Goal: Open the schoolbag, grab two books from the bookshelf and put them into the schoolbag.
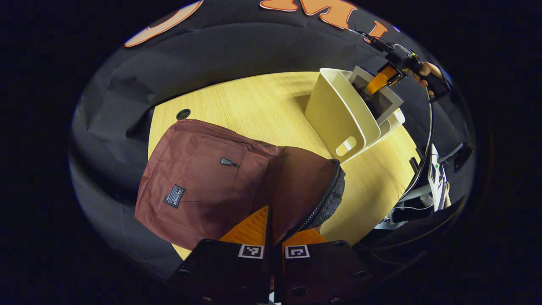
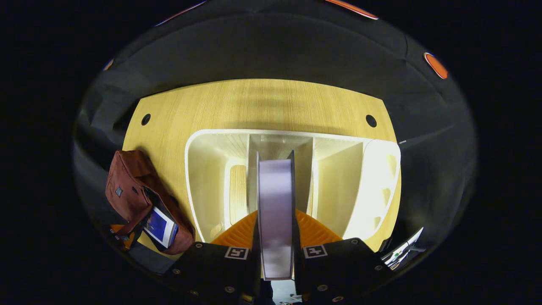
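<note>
The maroon schoolbag [image 1: 199,178] lies on the wooden table [image 1: 262,101]. My left gripper [image 1: 269,224] is shut on the fabric at its zipped mouth and holds that edge up. In the right gripper view the schoolbag [image 2: 131,182] gapes at the left, with a blue book [image 2: 160,226] inside and the left gripper [image 2: 120,235] at its rim. A cream bookshelf [image 2: 211,169] stands right below my right gripper [image 2: 275,216], which is shut on an upright book [image 2: 275,203] seen edge-on over the middle slot. The left gripper view shows that grey book [image 1: 381,99] tilted in the bookshelf [image 1: 334,114], the right gripper [image 1: 383,80] clamped on its top.
A hand [image 1: 425,72] holds the right gripper beyond the shelf. Cable holes [image 2: 371,120] [image 2: 145,119] mark the table's far corners. White equipment with cables [image 1: 436,178] sits off the table's right edge. Bare wood lies between bag and shelf.
</note>
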### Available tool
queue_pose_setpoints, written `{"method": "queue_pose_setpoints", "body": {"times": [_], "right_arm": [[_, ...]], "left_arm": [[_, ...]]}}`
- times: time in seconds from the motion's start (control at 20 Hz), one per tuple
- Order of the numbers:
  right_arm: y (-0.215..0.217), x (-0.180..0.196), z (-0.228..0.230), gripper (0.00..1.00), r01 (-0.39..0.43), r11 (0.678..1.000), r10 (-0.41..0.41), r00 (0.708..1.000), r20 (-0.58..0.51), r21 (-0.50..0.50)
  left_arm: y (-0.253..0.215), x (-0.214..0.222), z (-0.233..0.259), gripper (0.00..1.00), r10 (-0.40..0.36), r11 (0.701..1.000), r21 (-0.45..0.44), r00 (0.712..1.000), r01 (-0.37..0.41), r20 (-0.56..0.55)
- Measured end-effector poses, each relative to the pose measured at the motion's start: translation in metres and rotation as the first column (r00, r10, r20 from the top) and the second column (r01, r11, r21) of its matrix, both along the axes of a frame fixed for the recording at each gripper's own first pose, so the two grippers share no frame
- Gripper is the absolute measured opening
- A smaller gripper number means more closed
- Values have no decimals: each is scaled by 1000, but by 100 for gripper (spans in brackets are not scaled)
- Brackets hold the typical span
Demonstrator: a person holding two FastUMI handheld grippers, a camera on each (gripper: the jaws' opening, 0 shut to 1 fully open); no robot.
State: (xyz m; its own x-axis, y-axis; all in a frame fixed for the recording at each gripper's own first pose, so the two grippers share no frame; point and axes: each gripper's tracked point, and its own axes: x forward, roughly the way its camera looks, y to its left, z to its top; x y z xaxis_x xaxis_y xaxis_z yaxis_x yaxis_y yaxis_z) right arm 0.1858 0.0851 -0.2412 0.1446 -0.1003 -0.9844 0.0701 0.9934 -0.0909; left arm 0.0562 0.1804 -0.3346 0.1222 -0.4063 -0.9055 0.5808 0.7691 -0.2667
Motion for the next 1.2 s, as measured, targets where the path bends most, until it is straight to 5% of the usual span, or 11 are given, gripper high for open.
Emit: {"method": "queue_pose_setpoints", "body": {"times": [0.05,0.15,0.2,0.25,0.8,1.2], "right_arm": [[1,0,8,32,7,1000,-7,1000,16,21],[0,-2,29,30,13,999,-15,999,47,46],[-2,-3,40,22,3,999,-6,998,69,43],[-5,-5,53,30,-5,999,1,996,92,39],[1,-47,162,30,-29,995,4,966,259,92],[46,-90,170,30,-71,970,-4,953,304,234]], "left_arm": [[0,-1,0,5,1,1000,-2,1000,-1,0],[0,-2,1,5,7,1000,-1,1000,-7,2],[1,-2,1,5,9,1000,-2,1000,-9,5],[1,-2,2,5,12,1000,-3,1000,-12,5],[2,-5,6,4,13,1000,-9,1000,-13,27],[7,-1,14,5,4,1000,0,999,-4,37]]}}
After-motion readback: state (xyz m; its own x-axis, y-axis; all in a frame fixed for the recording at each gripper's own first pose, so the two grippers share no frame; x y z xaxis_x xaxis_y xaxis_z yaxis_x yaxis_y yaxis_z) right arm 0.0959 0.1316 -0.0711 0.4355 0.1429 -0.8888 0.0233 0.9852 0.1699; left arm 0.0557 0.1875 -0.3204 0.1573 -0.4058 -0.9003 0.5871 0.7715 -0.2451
